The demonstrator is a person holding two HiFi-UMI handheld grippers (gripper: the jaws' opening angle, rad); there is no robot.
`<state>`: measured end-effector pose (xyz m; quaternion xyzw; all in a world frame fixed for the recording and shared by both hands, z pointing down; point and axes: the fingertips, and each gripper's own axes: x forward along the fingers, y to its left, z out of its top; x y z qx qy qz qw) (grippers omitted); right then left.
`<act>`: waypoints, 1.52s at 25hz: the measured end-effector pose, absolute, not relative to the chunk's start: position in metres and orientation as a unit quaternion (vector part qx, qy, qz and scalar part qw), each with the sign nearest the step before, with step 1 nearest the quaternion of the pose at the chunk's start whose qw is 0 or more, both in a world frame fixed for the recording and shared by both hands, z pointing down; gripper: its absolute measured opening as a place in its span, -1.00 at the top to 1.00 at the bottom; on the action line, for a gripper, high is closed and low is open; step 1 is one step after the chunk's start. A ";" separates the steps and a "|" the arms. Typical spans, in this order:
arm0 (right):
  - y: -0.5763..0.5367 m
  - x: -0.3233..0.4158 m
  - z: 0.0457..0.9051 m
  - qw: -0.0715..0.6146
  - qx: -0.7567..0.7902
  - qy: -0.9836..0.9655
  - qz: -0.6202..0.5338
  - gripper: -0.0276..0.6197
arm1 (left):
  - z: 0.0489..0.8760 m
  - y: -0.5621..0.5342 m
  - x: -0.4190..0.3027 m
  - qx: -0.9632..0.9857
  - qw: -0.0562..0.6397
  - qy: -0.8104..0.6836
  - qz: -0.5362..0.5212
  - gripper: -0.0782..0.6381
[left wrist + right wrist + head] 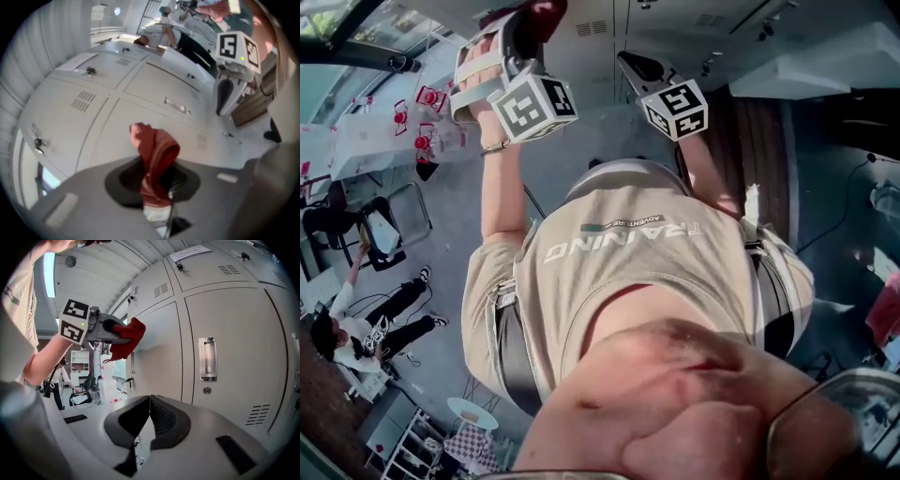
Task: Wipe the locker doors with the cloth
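The person's beige shirt (628, 277) reads "TRAINING" in large upside-down letters, with smaller "ADVENTURE" beside it.

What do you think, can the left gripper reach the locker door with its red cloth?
Probably yes: the left gripper holds the red cloth right by the locker door, with nothing between them.
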<state>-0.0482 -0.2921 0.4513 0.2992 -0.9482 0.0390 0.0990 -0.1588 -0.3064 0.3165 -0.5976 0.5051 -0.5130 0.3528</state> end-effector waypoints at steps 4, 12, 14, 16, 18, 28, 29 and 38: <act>-0.291 -0.056 0.453 0.099 0.296 -0.949 0.037 0.87 | 0.261 -0.314 -0.183 -0.559 0.381 0.545 -0.496 0.57; -0.284 -0.056 0.454 0.102 0.303 -0.946 0.046 0.87 | 0.193 -0.333 -0.175 -0.527 0.434 0.556 -0.474 0.57; -0.285 -0.054 0.456 0.103 0.308 -0.944 0.049 0.87 | 0.191 -0.339 -0.174 -0.514 0.444 0.557 -0.478 0.57; -0.287 -0.051 0.459 0.105 0.314 -0.942 0.053 0.87 | 0.194 -0.348 -0.176 -0.502 0.452 0.556 -0.484 0.57; -0.289 -0.050 0.461 0.106 0.319 -0.940 0.056 0.87 | 0.198 -0.354 -0.175 -0.498 0.458 0.556 -0.484 0.57; -0.283 -0.031 0.487 0.108 0.328 -0.936 0.060 0.87 | 0.277 -0.350 -0.145 -0.508 0.467 0.536 -0.486 0.57; -0.283 -0.031 0.487 0.110 0.328 -0.936 0.060 0.87 | 0.289 -0.349 -0.144 -0.514 0.462 0.532 -0.490 0.57; -0.291 -0.054 0.479 0.138 0.323 -0.934 0.072 0.87 | 0.386 -0.364 -0.163 -0.576 0.389 0.495 -0.522 0.57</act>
